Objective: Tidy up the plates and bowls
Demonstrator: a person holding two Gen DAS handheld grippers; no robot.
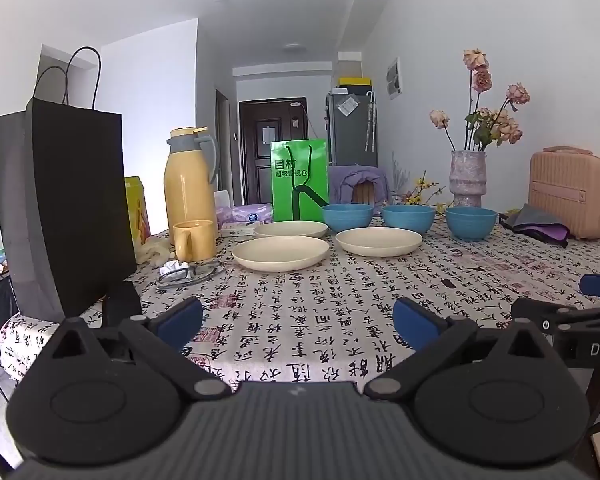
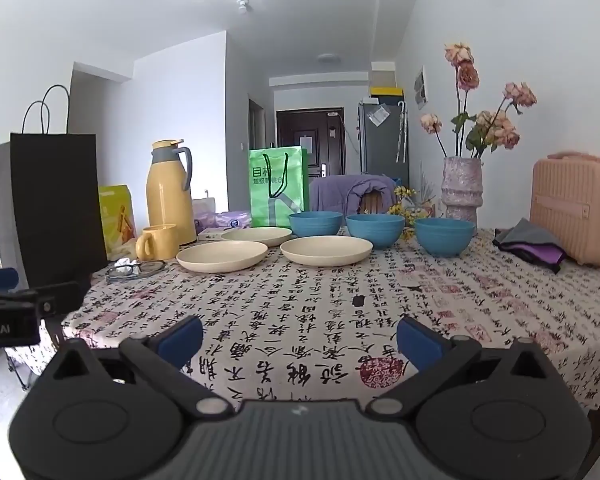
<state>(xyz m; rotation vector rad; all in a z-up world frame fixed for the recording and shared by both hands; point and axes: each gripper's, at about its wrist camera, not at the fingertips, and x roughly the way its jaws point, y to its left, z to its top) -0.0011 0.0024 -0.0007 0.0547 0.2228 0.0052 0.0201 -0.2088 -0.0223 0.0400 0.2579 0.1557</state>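
Both grippers (image 1: pixel 298 322) (image 2: pixel 300 338) gape empty; plates (image 2: pixel 326 250) front bowls (image 2: pixel 375 230)

A lived-in flat's dining corner: the table (image 2: pixel 340 308) wears a calligraphy-print cloth, with a vase of dried roses (image 2: pixel 462 188) at its far right, a yellow thermos jug (image 2: pixel 168 196) far left, and beyond the table a fridge (image 2: pixel 382 140) beside the entrance door (image 2: pixel 310 140).

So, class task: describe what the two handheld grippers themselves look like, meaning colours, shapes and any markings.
The left gripper and the right gripper look alike: matte black bodies with a ribbed grey centre panel, round black discs on either side, angular black linkage arms with silver pivot pins, and blue fingertip pads. White lettering marks each gripper's side, only partly readable. No hands or sleeves show.
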